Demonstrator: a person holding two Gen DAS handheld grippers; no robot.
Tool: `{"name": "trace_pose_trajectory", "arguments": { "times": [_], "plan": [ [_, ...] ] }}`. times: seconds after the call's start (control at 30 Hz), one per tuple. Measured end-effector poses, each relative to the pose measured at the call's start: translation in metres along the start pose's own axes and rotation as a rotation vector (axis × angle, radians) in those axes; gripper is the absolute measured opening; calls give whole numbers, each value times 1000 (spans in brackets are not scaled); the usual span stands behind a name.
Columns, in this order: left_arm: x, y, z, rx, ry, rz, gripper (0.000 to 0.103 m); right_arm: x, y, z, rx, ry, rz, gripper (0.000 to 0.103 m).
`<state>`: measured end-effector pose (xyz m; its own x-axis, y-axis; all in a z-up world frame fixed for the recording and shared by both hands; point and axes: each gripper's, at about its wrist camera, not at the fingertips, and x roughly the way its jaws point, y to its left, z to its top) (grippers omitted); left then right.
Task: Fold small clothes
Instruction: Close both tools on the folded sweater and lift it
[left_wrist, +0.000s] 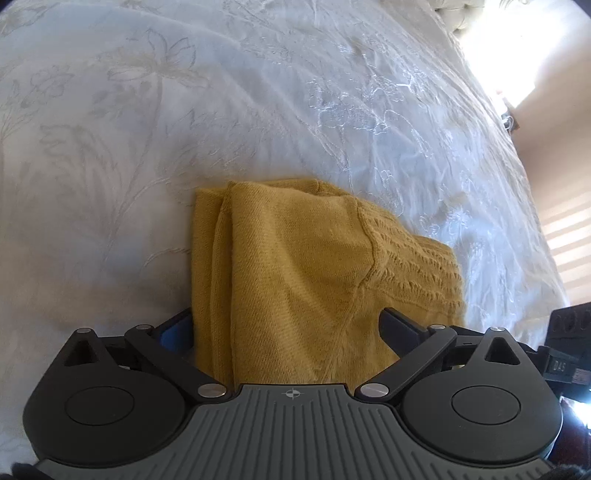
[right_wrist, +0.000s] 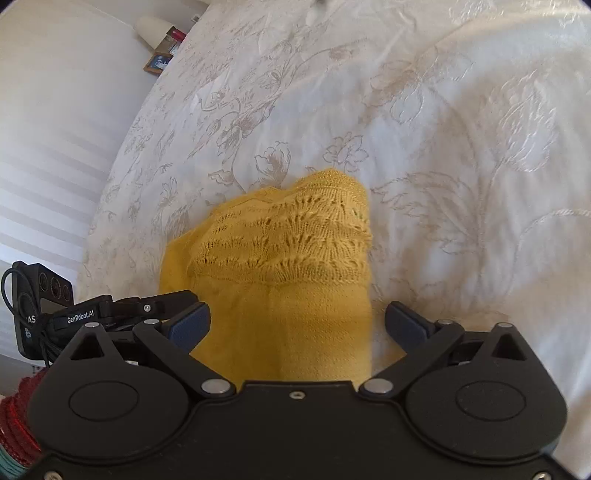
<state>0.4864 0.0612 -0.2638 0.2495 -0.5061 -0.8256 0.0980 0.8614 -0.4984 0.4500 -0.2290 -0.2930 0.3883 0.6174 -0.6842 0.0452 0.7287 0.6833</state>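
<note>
A mustard-yellow knitted garment (left_wrist: 295, 266) lies folded on the white bedspread (left_wrist: 258, 110), its lace-patterned part to the right. My left gripper (left_wrist: 288, 328) hangs just above its near end with the jaws wide apart; the fingers (left_wrist: 400, 326) do not press the cloth. In the right wrist view the same garment (right_wrist: 280, 258) shows its lace band at the far end. My right gripper (right_wrist: 297, 325) stands open over the plain near part, its pads clear of the knit.
The embroidered bedspread (right_wrist: 443, 129) spreads all round the garment. The other gripper's camera housing (right_wrist: 40, 306) shows at the left edge. Small items and a framed picture (right_wrist: 159, 61) stand beyond the bed's far left corner. A sunlit wall (left_wrist: 565, 221) lies right of the bed.
</note>
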Motion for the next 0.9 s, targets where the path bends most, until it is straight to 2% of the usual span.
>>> {"name": "trace_pose_trajectory", "arguments": {
  "times": [0.13, 0.23, 0.3, 0.33, 0.37, 0.4, 0.43, 0.53, 0.73, 0.9],
  "plan": [
    [5, -6, 6, 69, 4, -8, 102, 10, -2, 6, 36, -9, 61, 103],
    [4, -4, 5, 62, -6, -28, 100, 6, -7, 7, 103, -11, 74, 103],
    [0, -2, 2, 52, -24, -32, 87, 2, -10, 7, 130, -2, 90, 102],
    [-3, 0, 0, 50, -37, -31, 61, 0, -9, 6, 118, -7, 77, 90],
    [-5, 3, -1, 43, -42, -39, 39, -4, -5, 5, 90, -15, 47, 58],
    [-8, 3, -1, 37, -48, -43, 34, -7, -2, 4, 52, -16, 3, 46],
    [-11, 1, -3, 47, -62, -42, 28, -10, 3, 2, 21, -20, -7, 45],
    [-24, -15, -9, 115, -101, -24, 25, -27, 25, -4, -60, -62, -46, 41],
    [-69, -56, -24, 213, -193, -72, 24, -77, 75, -26, -183, -163, -64, 39],
    [-113, -89, -47, 289, -278, -117, 24, -127, 100, -50, -205, -272, -57, 39]
  ]
}}
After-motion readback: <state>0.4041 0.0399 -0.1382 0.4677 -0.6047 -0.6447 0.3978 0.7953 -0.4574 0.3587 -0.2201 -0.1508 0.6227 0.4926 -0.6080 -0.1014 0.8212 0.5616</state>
